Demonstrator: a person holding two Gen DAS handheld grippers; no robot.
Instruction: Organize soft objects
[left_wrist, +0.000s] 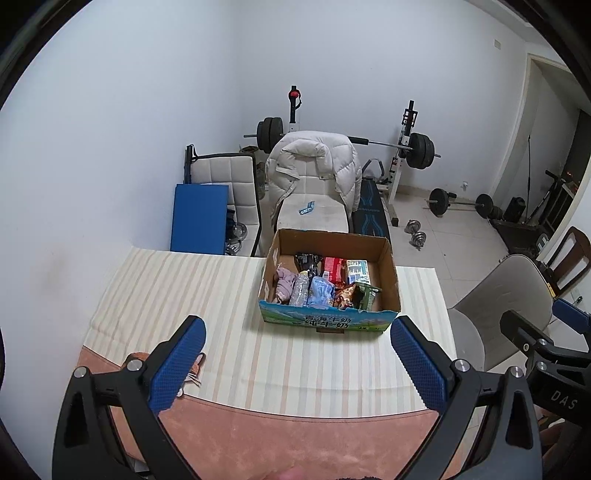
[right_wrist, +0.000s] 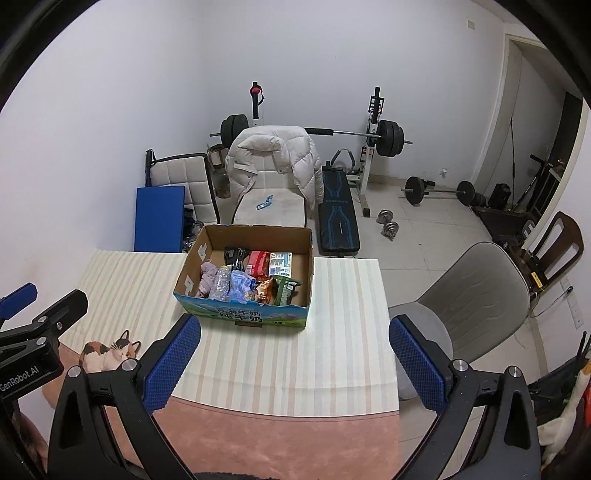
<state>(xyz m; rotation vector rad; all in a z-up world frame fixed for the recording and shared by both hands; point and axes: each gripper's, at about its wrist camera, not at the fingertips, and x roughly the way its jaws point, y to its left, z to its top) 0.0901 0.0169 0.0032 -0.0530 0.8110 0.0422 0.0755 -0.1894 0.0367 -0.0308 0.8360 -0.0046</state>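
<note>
An open cardboard box (left_wrist: 390, 273) (right_wrist: 192, 266) stands on the striped tablecloth (left_wrist: 177, 295) (right_wrist: 343, 332). It holds a purple cloth (left_wrist: 283, 283) (right_wrist: 207, 277), a crumpled plastic bottle (left_wrist: 300, 288) (right_wrist: 220, 283), a blue pouch (left_wrist: 320, 291) (right_wrist: 241, 285), snack packs and small cartons. My left gripper (left_wrist: 298, 363) is open and empty, held above the table's near side. My right gripper (right_wrist: 294, 363) is open and empty, to the right of the left one. A cat-print item (right_wrist: 110, 352) lies at the near left on the pink blanket.
A pink blanket (left_wrist: 288, 439) (right_wrist: 280, 439) covers the near table edge. A chair with a white puffer jacket (left_wrist: 314, 166) stands behind the table. A grey chair (right_wrist: 480, 295) is at the right. A weight bench, barbells and dumbbells (right_wrist: 388, 221) are on the floor.
</note>
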